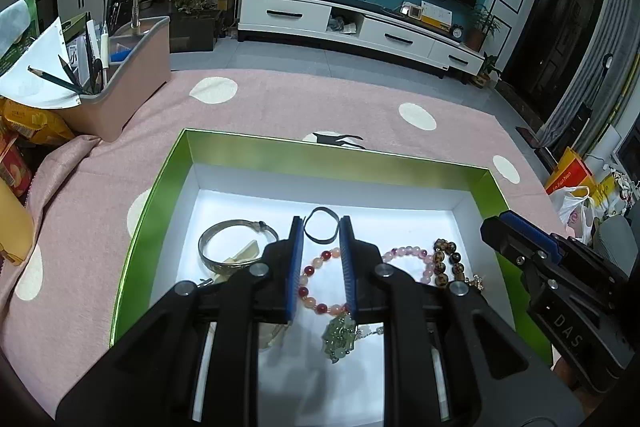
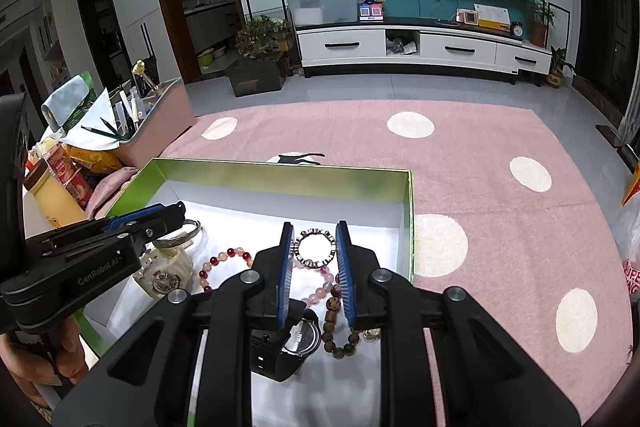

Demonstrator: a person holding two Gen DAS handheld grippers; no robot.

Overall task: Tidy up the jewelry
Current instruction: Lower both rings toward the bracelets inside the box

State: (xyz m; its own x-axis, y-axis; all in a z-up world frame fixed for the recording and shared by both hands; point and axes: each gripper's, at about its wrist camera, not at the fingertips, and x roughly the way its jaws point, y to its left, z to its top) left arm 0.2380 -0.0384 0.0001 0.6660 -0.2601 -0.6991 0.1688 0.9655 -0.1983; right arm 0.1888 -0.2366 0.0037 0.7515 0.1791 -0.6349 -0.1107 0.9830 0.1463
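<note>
A green box [image 1: 332, 151] with a white floor holds the jewelry. In the left wrist view my left gripper [image 1: 321, 223] is open and empty above a red and pink bead bracelet [image 1: 310, 273], a jade pendant [image 1: 339, 337], a black ring band [image 1: 320, 225] and a silver bangle [image 1: 236, 243]. In the right wrist view my right gripper [image 2: 313, 227] is open and empty above a black and white bracelet [image 2: 314, 247], a brown bead bracelet [image 2: 336, 327], a black watch [image 2: 292, 343] and pink beads [image 2: 320, 289]. The box [image 2: 280, 173] shows there too.
The box lies on a pink dotted cloth [image 1: 280, 107]. A pink organizer [image 1: 128, 75] with pencils and paper stands at the back left, with snack packets [image 1: 28, 127] beside it. A white watch [image 2: 164, 275] lies in the box near the left gripper.
</note>
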